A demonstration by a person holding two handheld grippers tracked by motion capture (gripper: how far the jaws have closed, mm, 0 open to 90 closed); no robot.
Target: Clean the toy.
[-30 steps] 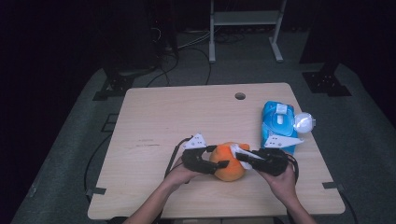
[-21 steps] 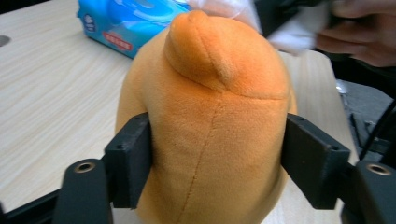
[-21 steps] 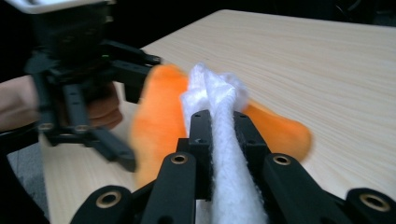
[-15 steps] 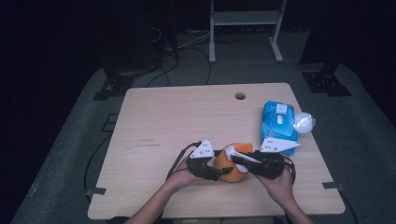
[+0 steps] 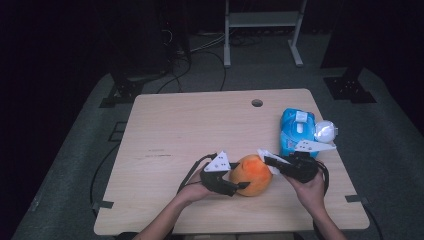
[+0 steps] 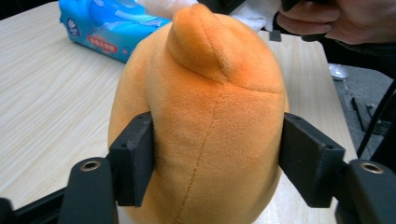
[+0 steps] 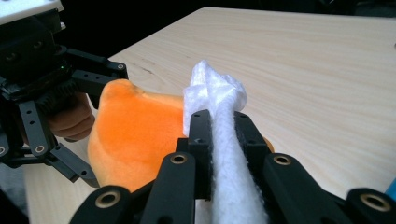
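the fuzzy orange plush (image 6: pixel 201 126) sits squeezed in your left gripper (image 6: pixel 212 158); just beside it your right gripper (image 7: pixel 219 140) pinches a white wipe (image 7: pixel 215 91).

The far and left parts of the table (image 5: pixel 190 125) lie bare, giving open passage from the far edge down to the near row, with only a small hole (image 5: pixel 257 103) near the far edge. Along the right side, a blue wipes pack (image 5: pixel 296 131) with a white bundle (image 5: pixel 325 131) touching its right flank blocks the way. Near the front edge, the orange plush toy (image 5: pixel 251 175) stands between the left gripper (image 5: pixel 235 184) and right gripper (image 5: pixel 267 159), leaving no gap there.
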